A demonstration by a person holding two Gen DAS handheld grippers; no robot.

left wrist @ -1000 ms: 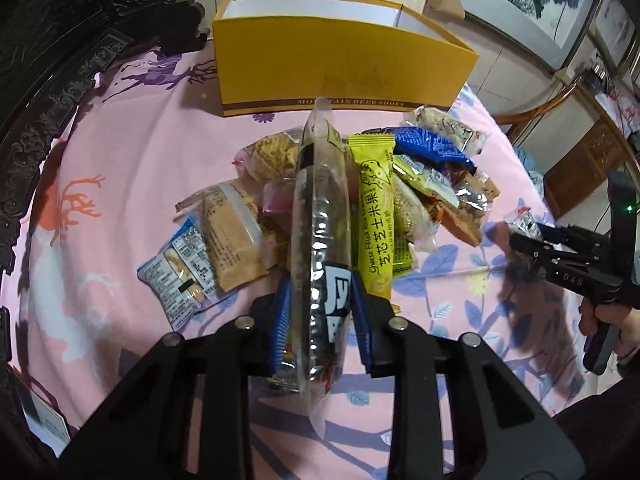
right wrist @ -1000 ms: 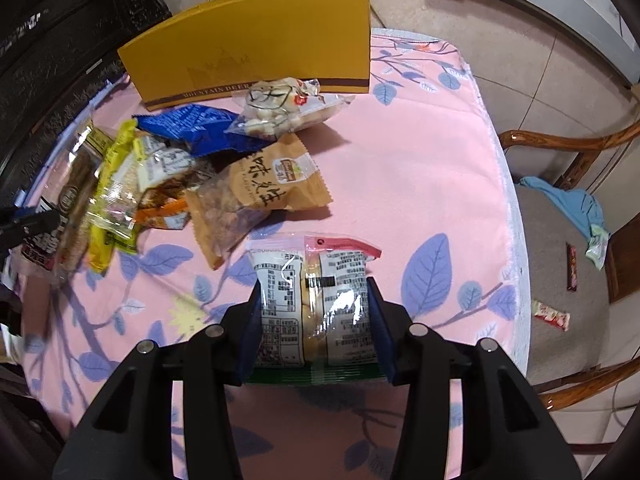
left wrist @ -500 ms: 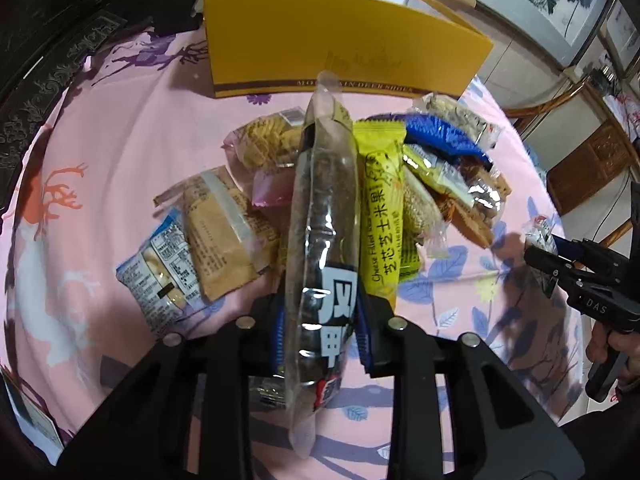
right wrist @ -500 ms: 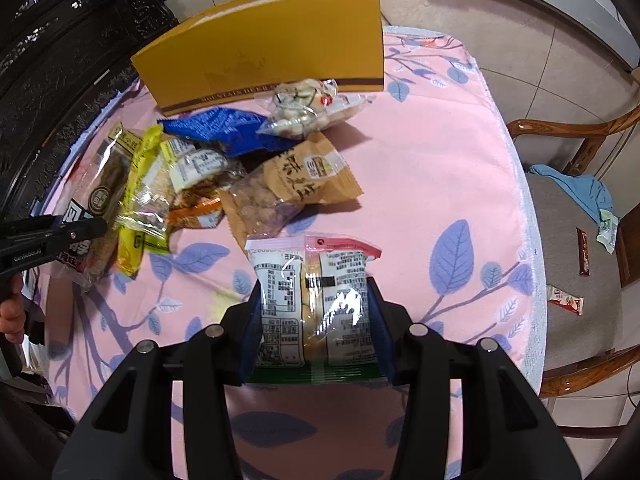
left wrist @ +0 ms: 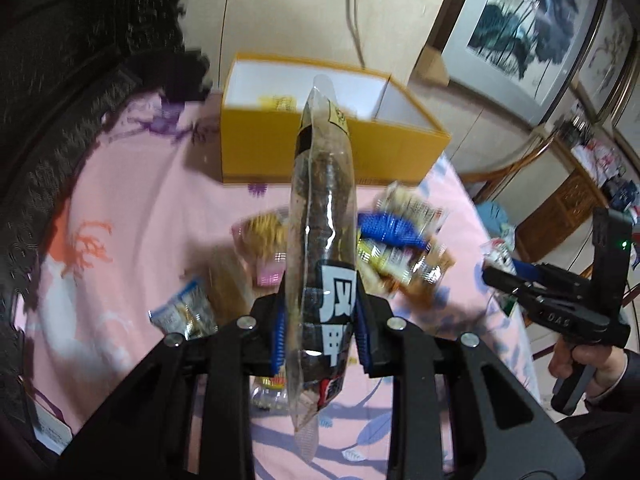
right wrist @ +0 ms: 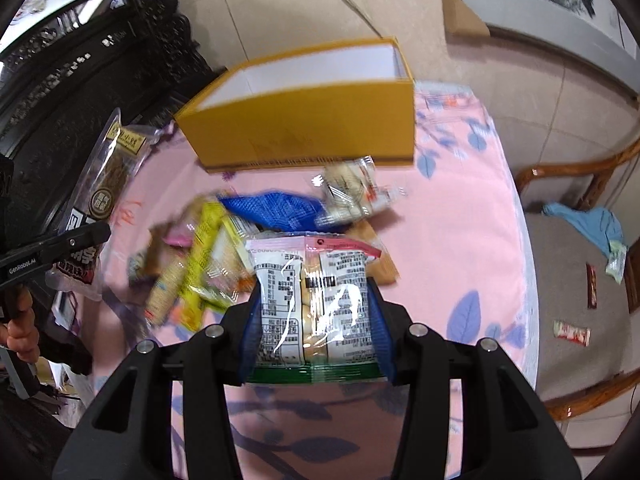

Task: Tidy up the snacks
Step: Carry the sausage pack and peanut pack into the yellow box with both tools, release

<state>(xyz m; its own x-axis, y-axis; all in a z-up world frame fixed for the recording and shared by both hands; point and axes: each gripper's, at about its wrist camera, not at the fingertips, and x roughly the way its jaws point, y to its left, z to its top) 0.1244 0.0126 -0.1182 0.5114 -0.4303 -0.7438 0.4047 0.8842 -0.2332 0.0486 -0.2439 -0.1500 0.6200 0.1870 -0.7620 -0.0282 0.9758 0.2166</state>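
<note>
My left gripper is shut on a long clear snack packet with dark contents and white characters, held up over the table; that packet also shows at the left of the right wrist view. My right gripper is shut on a white snack pack with printed labels and a pink top edge. An open yellow box with a white inside stands at the far side of the pink tablecloth; the yellow box lies ahead of both grippers. A heap of loose snacks lies between.
A blue packet and a yellow bar lie in the heap. Dark carved furniture borders the table on the left. A wooden chair with a blue cloth and small wrappers stands to the right. A person's hand holds the other gripper.
Both grippers have risen above the table with their packets still held. The yellow box's white inside now shows and the heap lies lower and blurred.
</note>
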